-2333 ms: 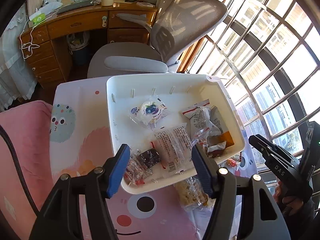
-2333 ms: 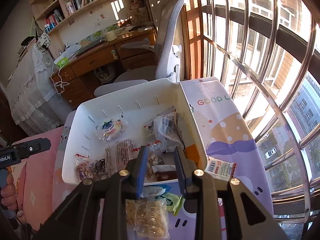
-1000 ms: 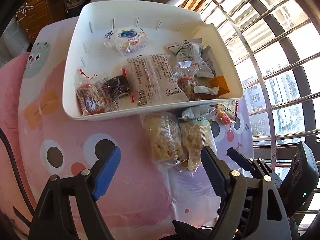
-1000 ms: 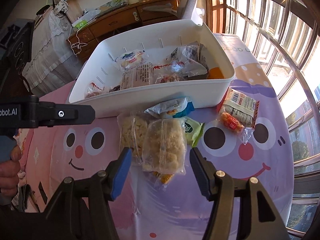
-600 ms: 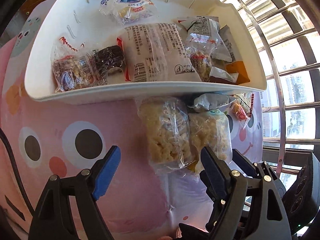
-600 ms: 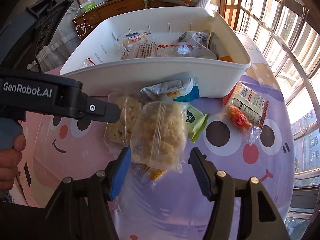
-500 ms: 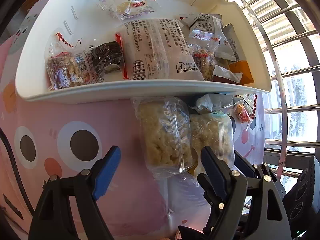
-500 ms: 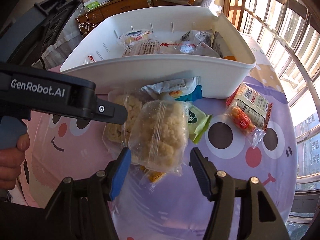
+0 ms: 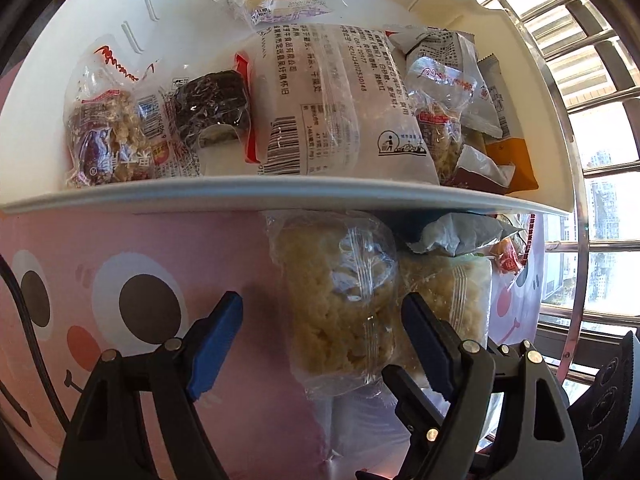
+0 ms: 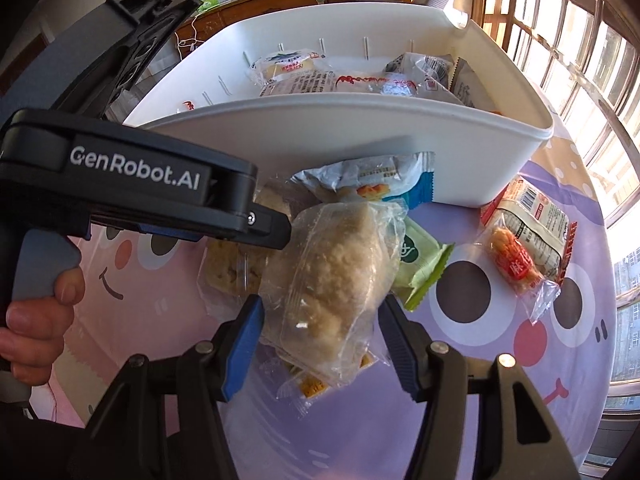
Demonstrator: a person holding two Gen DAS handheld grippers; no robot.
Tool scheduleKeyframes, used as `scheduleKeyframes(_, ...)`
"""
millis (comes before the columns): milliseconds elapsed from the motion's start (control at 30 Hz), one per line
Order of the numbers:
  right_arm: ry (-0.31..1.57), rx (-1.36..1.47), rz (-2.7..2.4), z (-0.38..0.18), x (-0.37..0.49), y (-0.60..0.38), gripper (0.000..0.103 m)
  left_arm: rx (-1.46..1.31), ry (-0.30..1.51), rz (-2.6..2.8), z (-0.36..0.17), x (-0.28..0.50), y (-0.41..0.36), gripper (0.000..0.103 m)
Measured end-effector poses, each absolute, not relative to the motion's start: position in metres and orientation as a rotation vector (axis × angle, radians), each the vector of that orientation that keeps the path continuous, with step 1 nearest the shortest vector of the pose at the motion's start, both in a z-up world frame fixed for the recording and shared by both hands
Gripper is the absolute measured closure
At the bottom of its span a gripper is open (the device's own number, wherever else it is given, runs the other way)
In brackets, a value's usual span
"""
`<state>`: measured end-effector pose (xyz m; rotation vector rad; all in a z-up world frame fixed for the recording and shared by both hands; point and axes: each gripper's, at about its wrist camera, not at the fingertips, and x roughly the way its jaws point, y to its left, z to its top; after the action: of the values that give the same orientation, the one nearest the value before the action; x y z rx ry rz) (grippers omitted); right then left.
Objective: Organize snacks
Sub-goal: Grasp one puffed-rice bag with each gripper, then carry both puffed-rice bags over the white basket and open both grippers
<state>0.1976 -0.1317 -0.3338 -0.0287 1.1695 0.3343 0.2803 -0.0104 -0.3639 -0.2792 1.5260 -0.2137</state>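
Closing in, the right gripper [image 10: 320,326] has the puffy snack bag [image 10: 332,280] between its jaws (not squeezed yet), to lift it into the white bin [image 10: 360,148]; the left gripper [image 9: 320,320] stands wide open over the other bag [image 9: 340,300].

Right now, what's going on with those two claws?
Left gripper open around one puffed-rice pack. Right gripper closing on its neighbour. White bin close behind.

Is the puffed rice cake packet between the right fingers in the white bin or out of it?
Out. The puffed rice cake packet lies on the cartoon tablecloth in front of the white bin.
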Motion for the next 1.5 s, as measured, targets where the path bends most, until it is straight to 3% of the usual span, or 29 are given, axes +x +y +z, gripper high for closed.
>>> scheduleKeyframes(233, 1.171, -0.034, 0.347, -0.336, 0.203, -0.134, 0.060, -0.245, 1.529, -0.199, -0.369, 0.283, -0.025, 0.034)
scheduleKeyframes(433, 1.175, -0.028, 0.349, -0.333, 0.200, -0.139, 0.063, -0.235, 1.516, -0.204, -0.368, 0.286, -0.035, 0.048)
scheduleKeyframes(1100, 1.149, -0.062, 0.383, -0.308, 0.181, -0.140, 0.070, -0.316, 1.452, -0.164, -0.344, 0.250, -0.020, 0.051)
scheduleKeyframes(1500, 1.100, -0.114, 0.490, -0.270, 0.170, -0.105, 0.070, -0.356, 1.382, -0.092, -0.293, 0.223, 0.050, 0.051)
